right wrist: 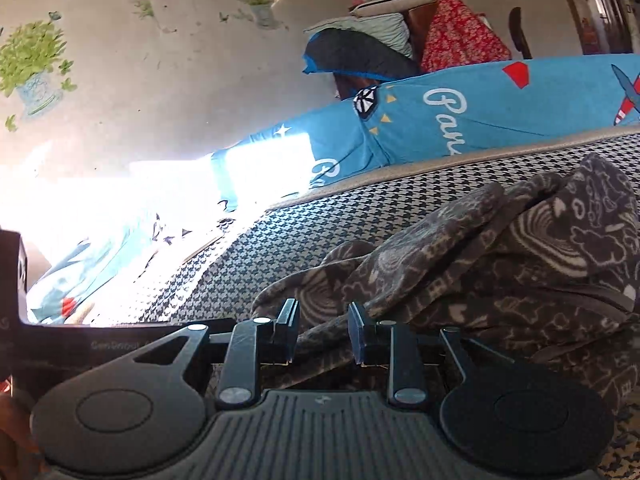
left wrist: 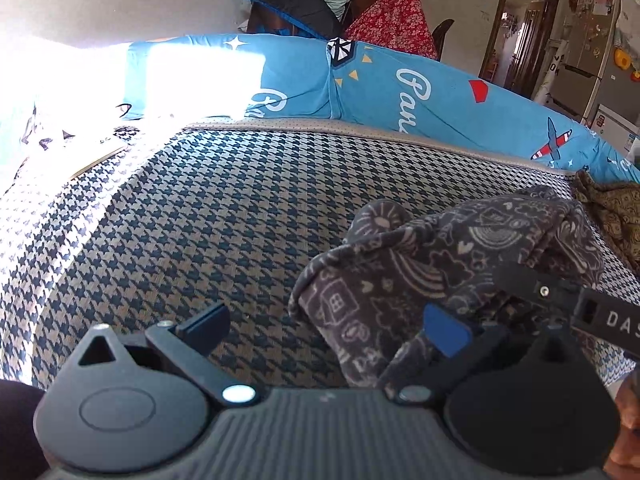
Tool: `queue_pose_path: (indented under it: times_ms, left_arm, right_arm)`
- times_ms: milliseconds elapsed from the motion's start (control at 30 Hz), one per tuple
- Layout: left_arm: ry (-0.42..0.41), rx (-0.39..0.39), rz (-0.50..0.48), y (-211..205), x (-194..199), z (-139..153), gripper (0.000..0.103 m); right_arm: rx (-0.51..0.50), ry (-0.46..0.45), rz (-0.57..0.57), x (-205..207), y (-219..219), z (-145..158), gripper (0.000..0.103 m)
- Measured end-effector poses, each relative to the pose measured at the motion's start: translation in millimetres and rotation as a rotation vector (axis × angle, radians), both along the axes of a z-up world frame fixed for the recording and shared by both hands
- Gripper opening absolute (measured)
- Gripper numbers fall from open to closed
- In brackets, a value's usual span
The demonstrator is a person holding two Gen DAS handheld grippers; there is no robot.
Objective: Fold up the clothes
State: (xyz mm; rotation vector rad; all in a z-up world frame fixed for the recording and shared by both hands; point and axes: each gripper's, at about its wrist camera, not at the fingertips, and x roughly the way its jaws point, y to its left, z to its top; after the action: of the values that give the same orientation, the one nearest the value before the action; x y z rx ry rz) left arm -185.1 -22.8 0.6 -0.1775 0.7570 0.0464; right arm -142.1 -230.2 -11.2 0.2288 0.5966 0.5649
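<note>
Nearest in the right wrist view, the right gripper (right wrist: 323,334) stands with its jaws a little apart and the pads clear of cloth on either side; a ridge of the dark patterned garment (right wrist: 500,272) runs up between them, untouched as far as I can tell, so it looks let go rather than gripped; in the left wrist view the left gripper (left wrist: 326,330) is spread wide with nothing between its fingers, its right finger lying just against the garment's near edge, its left over bare cover; the garment sits in a loose bundle on the houndstooth bed cover (left wrist: 192,216), toward the right side of the bed, partly doubled over but lumpy; my reading is that one fold has just been laid and released, and the step in hand is regrasping; the next move calls for finding a free edge or corner, pinching it cleanly, and drawing it flat before folding again; beyond lie an olive patterned cloth (left wrist: 612,208) and, farther, the blue printed bolster (left wrist: 400,92)
</note>
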Motion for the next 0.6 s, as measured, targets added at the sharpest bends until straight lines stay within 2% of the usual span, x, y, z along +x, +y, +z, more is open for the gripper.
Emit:
queue_pose_path:
  times_ms: [267,600]
  left_arm:
    - [-0.003,0.011,-0.030,-0.7,-2.3,-1.3,0.103]
    - [0.007,-0.014,-0.027,7.0,1.6,-5.0,0.103]
  right_arm:
    - [0.034,0.074,-0.140,16.2,-5.9,-7.1,0.027]
    - [-0.025,-0.001,-0.294,7.4,-15.2,2.0,0.027]
